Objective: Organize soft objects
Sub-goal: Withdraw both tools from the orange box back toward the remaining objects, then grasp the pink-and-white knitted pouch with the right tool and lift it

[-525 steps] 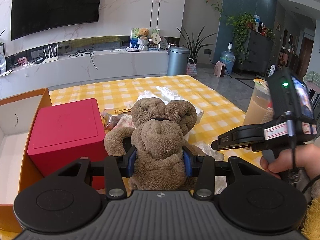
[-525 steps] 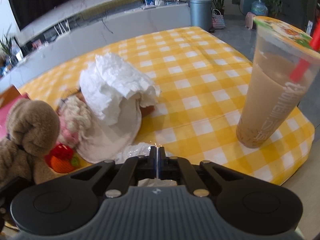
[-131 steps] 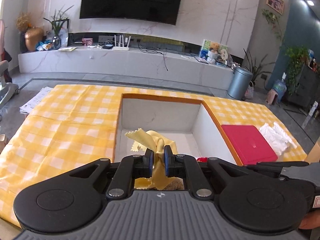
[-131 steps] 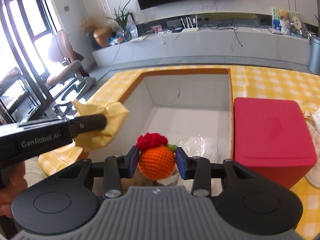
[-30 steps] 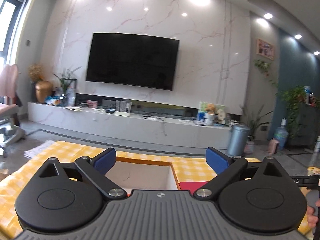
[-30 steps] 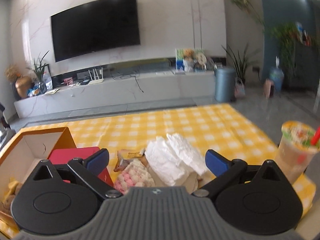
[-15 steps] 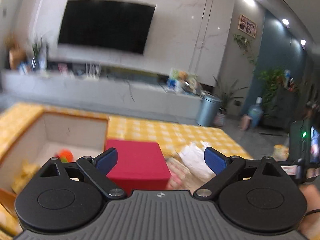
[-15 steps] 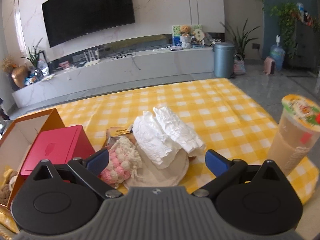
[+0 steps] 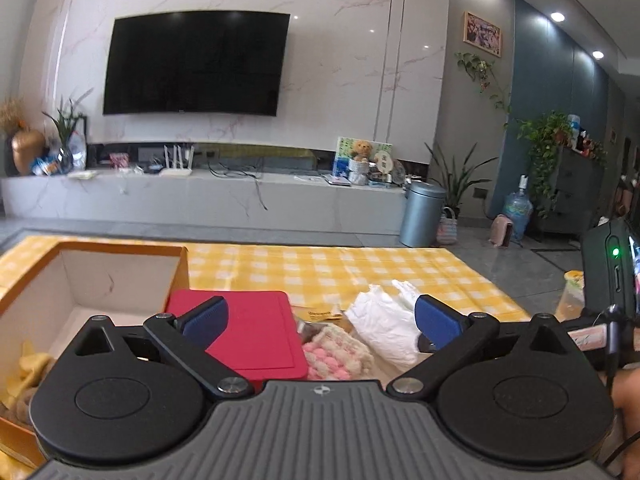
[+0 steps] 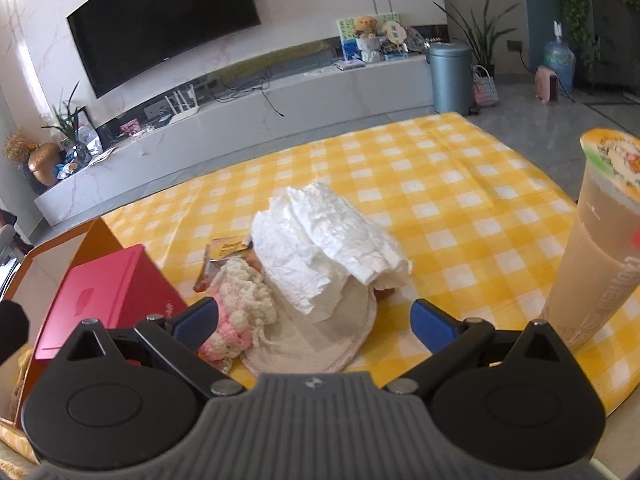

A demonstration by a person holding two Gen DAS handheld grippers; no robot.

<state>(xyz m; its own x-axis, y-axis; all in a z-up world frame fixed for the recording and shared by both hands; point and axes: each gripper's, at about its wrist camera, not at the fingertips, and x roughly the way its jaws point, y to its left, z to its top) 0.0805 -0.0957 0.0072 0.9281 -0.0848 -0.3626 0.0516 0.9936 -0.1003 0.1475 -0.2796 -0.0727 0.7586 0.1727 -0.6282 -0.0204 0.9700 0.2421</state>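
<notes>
Tools are both hanging with jaws apart and empty, left tool [image 9: 318, 318], right tool [image 10: 314, 320], facing the pink knit piece [image 10: 240, 312] and white cloth [image 10: 324, 256] lying mid-bench beside the red box [image 10: 104, 296], probably lining up a grab.

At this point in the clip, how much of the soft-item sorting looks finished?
Partly done. A yellow cloth already lies in the orange box. Nothing is in hand: left tongs and right tongs are both open and empty. Left on the table: the pink-and-cream knitted piece, white crumpled tissue and cream cloth.
</notes>
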